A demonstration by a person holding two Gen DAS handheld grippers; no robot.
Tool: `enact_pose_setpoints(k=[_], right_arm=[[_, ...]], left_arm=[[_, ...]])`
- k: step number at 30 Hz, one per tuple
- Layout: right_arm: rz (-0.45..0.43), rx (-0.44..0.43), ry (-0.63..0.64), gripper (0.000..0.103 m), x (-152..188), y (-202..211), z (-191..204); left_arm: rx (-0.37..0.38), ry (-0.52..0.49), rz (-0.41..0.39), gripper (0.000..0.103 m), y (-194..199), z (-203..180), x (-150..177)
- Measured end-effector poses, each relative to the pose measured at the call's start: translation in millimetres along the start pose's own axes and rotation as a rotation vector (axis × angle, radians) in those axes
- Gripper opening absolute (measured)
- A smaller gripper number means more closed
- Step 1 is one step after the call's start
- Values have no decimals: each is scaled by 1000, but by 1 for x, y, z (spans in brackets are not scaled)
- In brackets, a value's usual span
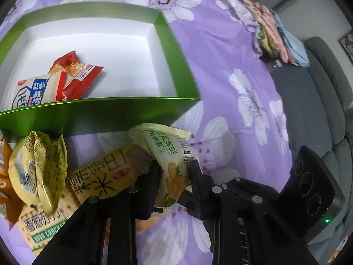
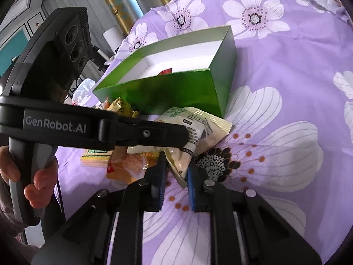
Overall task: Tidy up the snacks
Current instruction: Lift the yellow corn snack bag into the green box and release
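Purple floral cloth lies under the box. Beside it, one pale packet is pinched by left gripper and right gripper; one grip should be released before lifting boxward.

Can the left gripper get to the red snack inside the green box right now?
Probably not yet. The left gripper is shut on the pale snack packet, and the right gripper pinches that packet too. The red snack lies behind the green box wall, though the box's top is open.
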State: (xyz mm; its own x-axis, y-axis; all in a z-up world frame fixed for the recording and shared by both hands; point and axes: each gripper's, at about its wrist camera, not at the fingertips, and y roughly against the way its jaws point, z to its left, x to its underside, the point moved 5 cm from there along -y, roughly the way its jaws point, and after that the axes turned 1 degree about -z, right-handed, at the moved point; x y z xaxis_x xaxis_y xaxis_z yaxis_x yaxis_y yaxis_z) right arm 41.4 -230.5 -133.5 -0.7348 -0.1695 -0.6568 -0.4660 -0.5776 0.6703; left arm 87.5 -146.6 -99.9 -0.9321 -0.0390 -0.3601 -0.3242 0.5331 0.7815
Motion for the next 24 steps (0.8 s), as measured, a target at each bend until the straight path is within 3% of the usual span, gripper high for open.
enact_pose_setpoints(k=[13,24], right_arm=[[-111,76,117,17,-18,46,48],[-152,99,224,17,-58,40,80]], left_arm=[[11,-88,-124,28,68,-25,8],[-9,-71,-227,28,105,-8,-18]])
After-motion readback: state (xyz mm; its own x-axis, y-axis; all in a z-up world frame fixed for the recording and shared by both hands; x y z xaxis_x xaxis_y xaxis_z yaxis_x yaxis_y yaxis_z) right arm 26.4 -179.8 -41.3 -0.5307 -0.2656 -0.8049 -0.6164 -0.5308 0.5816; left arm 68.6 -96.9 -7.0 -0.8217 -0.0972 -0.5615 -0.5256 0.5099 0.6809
